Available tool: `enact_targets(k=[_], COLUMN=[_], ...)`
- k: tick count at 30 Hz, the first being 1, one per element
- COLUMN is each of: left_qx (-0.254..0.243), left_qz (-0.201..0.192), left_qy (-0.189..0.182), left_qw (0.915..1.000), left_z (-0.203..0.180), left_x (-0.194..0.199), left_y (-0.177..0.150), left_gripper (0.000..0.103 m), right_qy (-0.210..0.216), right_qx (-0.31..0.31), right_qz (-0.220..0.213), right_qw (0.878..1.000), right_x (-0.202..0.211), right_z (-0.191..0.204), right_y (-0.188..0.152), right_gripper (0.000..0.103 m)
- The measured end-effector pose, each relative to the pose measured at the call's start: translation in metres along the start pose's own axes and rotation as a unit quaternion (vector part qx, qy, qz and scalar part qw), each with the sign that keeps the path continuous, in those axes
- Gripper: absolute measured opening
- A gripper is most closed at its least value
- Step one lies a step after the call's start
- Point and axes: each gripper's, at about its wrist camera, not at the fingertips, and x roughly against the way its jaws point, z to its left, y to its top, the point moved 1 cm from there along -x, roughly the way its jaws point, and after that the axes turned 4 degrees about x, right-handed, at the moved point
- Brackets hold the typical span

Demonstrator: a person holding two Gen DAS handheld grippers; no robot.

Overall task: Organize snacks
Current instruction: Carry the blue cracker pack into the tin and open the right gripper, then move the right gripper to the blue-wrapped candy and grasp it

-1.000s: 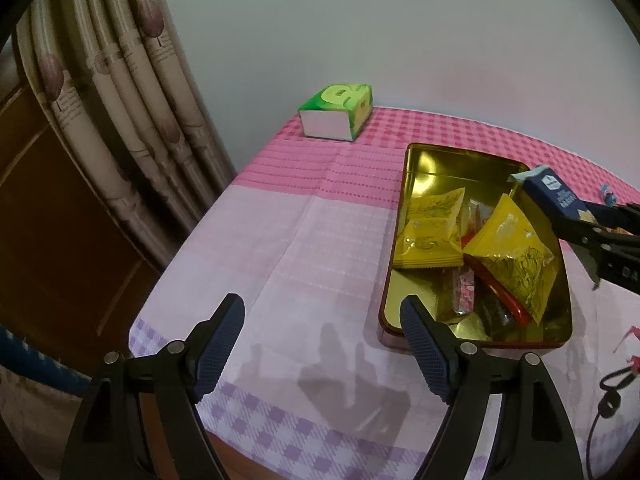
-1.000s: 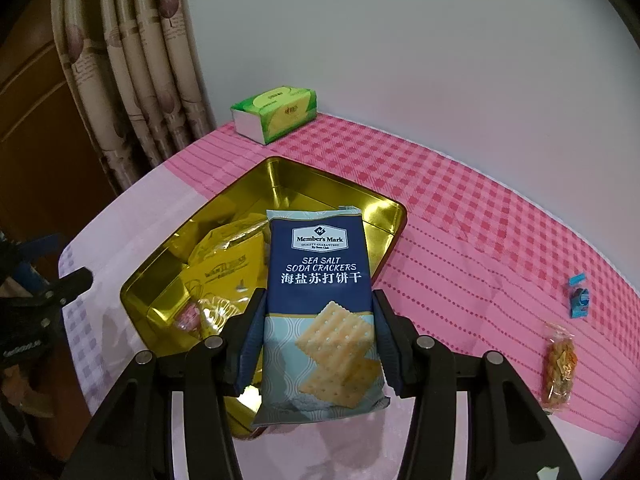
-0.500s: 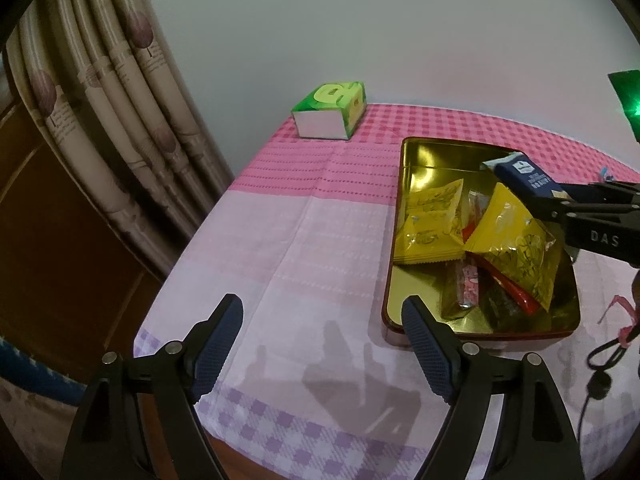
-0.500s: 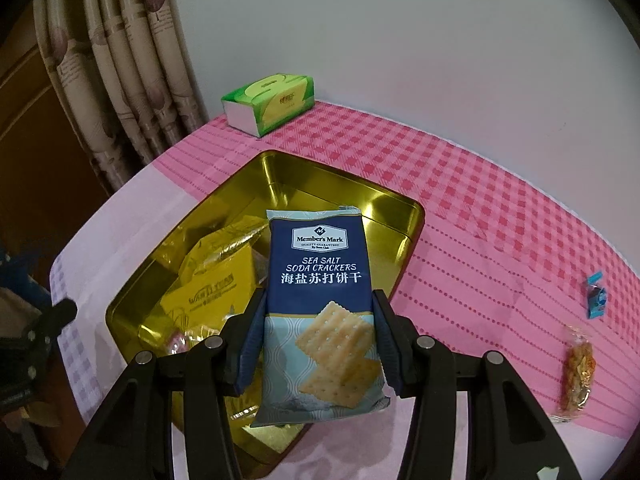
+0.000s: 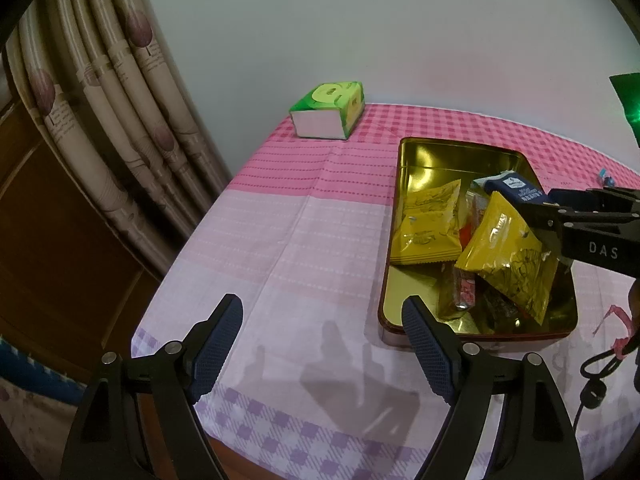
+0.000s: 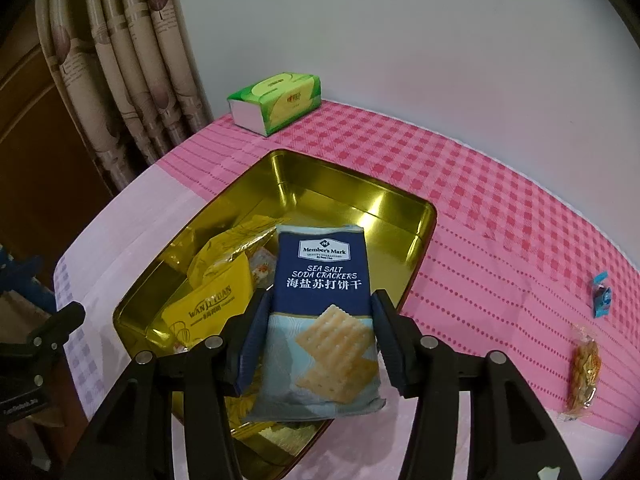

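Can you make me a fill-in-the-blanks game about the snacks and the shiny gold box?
1. The right gripper is holding a packet of sea salt soda ____.
2. The tin that holds the yellow snack bags is ____ in colour.
3. The left gripper is holding ____.
4. The tissue box near the curtain is mostly ____.

Missing words: crackers; gold; nothing; green
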Motion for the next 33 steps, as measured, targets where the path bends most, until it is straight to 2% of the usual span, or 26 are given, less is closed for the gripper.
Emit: enact_targets(k=[12,21,29,33], left_qx=[0.001,-0.004,-0.007,-0.009], left_qz=[-0.002,-0.003,-0.006,-0.006], left_qy=[-0.001,0.003,0.006,0.011], left_qw=[1.0000,1.0000,0.9999,0.9999], left_z=[-0.001,-0.004,-0.005,-0.005], left_x=[0.001,0.000,0.001,0.001], left_y=[0.000,-0.001,-0.002,-0.003], left_gripper=[0.082,0.082,0.082,0.082], right_qy=[-0.002,-0.008,-0.053,-0.090], right_qx=[0.016,0.015,0.000,-0.020], right_qz=[-0.017,-0.034,-0.036,-0.033], right_qw=[1.000,0.999,0.998,0.995], right_x=[0.012,0.033,0.055,0.067], right_z=[0.009,-0.002,-0.045,-0.085], right_y=[-0.006,-0.017,-0.043,-0.060], right_gripper=[0.060,0.061,0.061,0.061])
